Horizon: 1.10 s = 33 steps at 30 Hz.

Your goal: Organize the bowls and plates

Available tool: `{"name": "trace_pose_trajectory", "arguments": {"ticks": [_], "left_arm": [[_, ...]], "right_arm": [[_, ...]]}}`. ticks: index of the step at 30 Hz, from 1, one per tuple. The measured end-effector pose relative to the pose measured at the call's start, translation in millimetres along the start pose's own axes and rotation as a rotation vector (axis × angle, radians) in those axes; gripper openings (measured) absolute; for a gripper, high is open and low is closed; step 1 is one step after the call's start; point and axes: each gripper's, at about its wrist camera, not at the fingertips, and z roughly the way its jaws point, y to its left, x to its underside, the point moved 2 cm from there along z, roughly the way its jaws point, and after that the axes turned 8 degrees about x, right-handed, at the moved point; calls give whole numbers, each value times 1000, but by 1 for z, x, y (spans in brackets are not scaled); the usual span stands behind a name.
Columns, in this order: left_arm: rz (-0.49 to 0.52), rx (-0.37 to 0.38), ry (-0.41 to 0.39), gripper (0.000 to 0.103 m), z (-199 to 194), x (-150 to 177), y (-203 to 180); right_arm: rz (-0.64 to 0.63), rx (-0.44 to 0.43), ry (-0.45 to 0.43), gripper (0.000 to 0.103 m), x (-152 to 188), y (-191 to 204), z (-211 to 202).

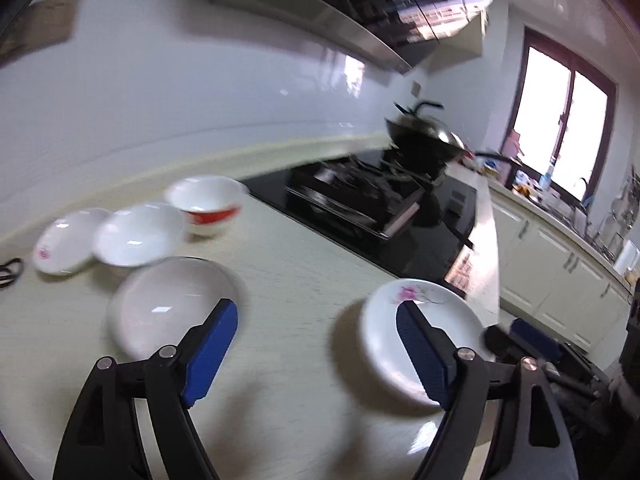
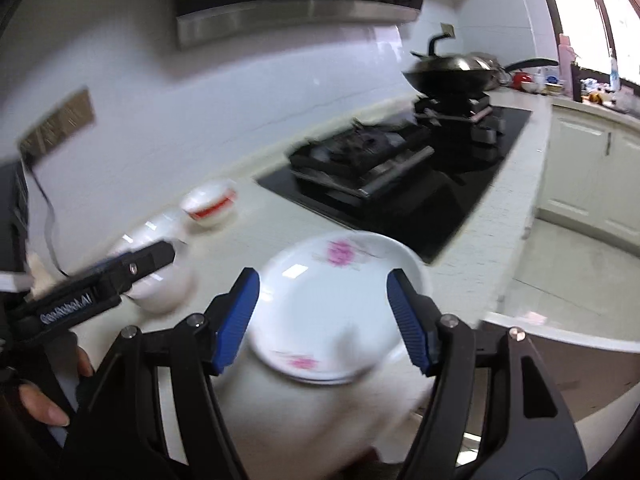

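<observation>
In the left wrist view, the left gripper (image 1: 316, 344) has its blue fingers (image 1: 212, 354) spread wide with nothing between them, only bare counter (image 1: 288, 272). Just past the left finger lies a plain white plate (image 1: 160, 304). Behind the right finger sits a plate with pink flowers (image 1: 424, 308), near the counter's edge. Farther ahead and to the left stand a small dish (image 1: 66, 240), a white bowl (image 1: 138, 234) and a bowl with a red band (image 1: 208, 204), close together in a row. Ahead to the right is a black stove (image 1: 360, 208) with a dark pan (image 1: 424, 140) on it. No writing can be read here; the picture is blurry. In the right wrist view, the right gripper (image 2: 322, 320) is open too, gripping nothing; the flowered plate (image 2: 340, 304) lies on the counter just ahead, between the fingertips. To the left, the other gripper's black arm (image 2: 100, 284) reaches across a white bowl (image 2: 160, 276); white letters on it look like "GenRobot.AI". A hand (image 2: 44, 400) holds it.
</observation>
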Motion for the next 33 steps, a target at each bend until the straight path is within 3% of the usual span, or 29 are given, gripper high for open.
{"name": "trace_pose_trajectory", "arguments": {"ticks": [4, 6, 11, 14, 19, 27, 33], "left_arm": [[-41, -135, -35, 83, -30, 0, 49], [-97, -215, -43, 83, -50, 1, 85], [-258, -339, -5, 84, -78, 12, 165], [-280, -412, 24, 84, -84, 26, 195], [-300, -545, 94, 84, -82, 48, 239], [-398, -472, 164, 84, -67, 65, 262], [-475, -378, 90, 84, -75, 67, 270]], "right_arm": [[-31, -141, 0, 69, 1, 38, -16], [-110, -198, 32, 69, 7, 71, -22], [-244, -293, 91, 72, 23, 142, -28], [-292, -351, 157, 72, 34, 188, -20], [-297, -351, 221, 72, 42, 247, 9], [-261, -285, 235, 52, 25, 314, 74], [-322, -307, 296, 49, 29, 359, 124]]}}
